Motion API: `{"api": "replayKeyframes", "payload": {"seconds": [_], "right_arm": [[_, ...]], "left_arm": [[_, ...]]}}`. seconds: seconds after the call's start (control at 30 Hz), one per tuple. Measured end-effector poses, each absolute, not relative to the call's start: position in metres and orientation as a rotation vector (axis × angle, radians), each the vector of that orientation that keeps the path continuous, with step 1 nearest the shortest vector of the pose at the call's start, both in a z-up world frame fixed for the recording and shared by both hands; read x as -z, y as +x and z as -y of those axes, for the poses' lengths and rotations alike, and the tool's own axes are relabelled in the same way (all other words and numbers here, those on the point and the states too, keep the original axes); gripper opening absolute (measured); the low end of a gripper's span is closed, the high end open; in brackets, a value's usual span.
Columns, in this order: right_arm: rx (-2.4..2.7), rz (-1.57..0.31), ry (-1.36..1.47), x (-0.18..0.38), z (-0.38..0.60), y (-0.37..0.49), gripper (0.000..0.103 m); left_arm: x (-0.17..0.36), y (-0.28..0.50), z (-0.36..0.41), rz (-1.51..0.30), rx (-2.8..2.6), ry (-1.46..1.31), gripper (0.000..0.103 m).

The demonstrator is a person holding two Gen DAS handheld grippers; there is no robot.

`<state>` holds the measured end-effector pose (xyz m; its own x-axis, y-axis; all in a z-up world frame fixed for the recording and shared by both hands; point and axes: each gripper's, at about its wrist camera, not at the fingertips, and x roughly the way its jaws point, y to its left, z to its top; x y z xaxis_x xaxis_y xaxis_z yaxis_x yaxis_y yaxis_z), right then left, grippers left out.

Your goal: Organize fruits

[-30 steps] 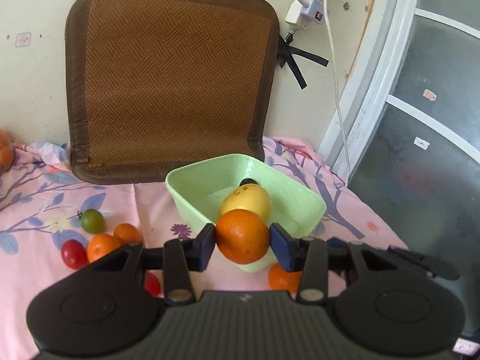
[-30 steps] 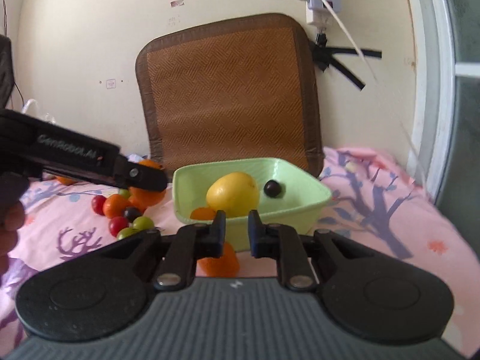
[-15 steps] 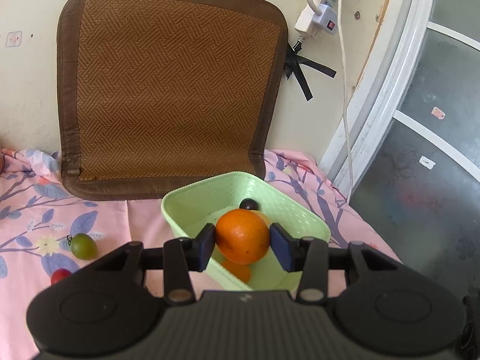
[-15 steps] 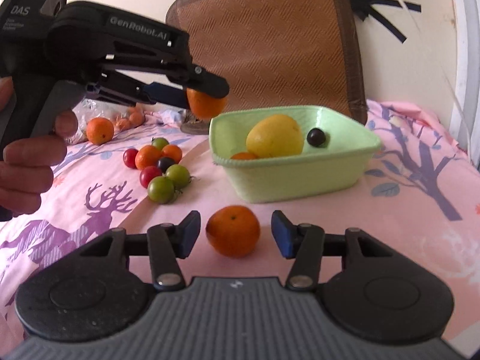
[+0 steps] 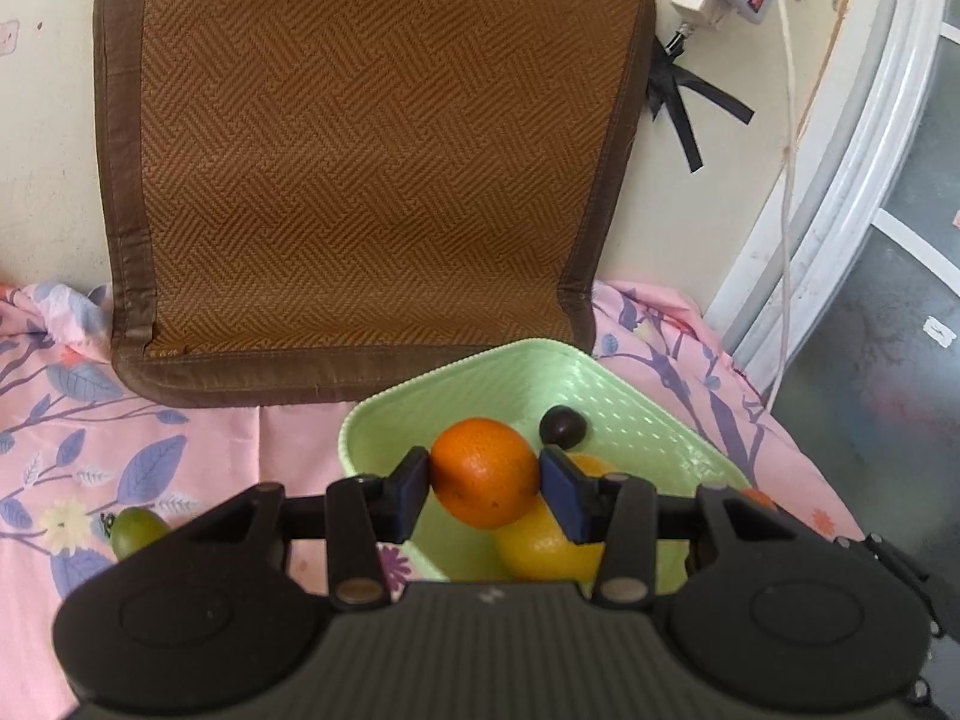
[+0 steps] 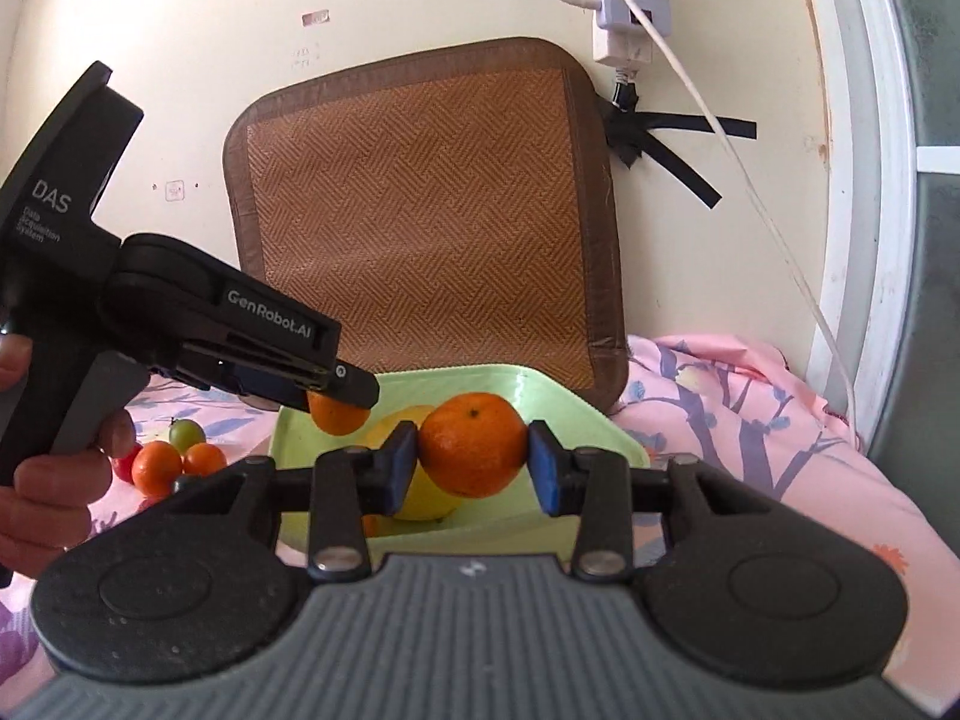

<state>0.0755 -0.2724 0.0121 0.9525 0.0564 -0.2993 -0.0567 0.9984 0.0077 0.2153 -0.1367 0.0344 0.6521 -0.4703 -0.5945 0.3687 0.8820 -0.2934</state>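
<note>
Claw on the left (image 5: pixel 485 483) grips a round orange tangerine (image 5: pixel 485 471) above the pale green plastic basket (image 5: pixel 636 396), directly over a yellow lemon-like fruit (image 5: pixel 543 546) and near a small dark plum (image 5: pixel 562 426). To place it well, I would lower it into the bare far corner before letting go, so it neither drops onto nor rolls against the fruit below. Right claw (image 6: pixel 472 461) clamps a second orange tangerine (image 6: pixel 472 444) at the basket's near rim and should wait its turn. Loose small fruits (image 6: pixel 157 465) lie on the pink floral cloth (image 6: pixel 750 420) left of the basket.
</note>
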Motion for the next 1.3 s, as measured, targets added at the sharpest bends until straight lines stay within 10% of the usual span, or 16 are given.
{"api": "replayKeyframes", "payload": {"seconds": [0.5, 1.3], "right_arm": [[-0.092, -0.103, 0.136, -0.035, 0.275, 0.021, 0.044], [-0.285, -0.548, 0.052, 0.004, 0.179, 0.056, 0.03]], "left_arm": [[-0.085, 0.125, 0.045, -0.511, 0.435, -0.209, 0.053], [-0.02, 0.109, 0.01, -0.697, 0.405, -0.214, 0.05]]}}
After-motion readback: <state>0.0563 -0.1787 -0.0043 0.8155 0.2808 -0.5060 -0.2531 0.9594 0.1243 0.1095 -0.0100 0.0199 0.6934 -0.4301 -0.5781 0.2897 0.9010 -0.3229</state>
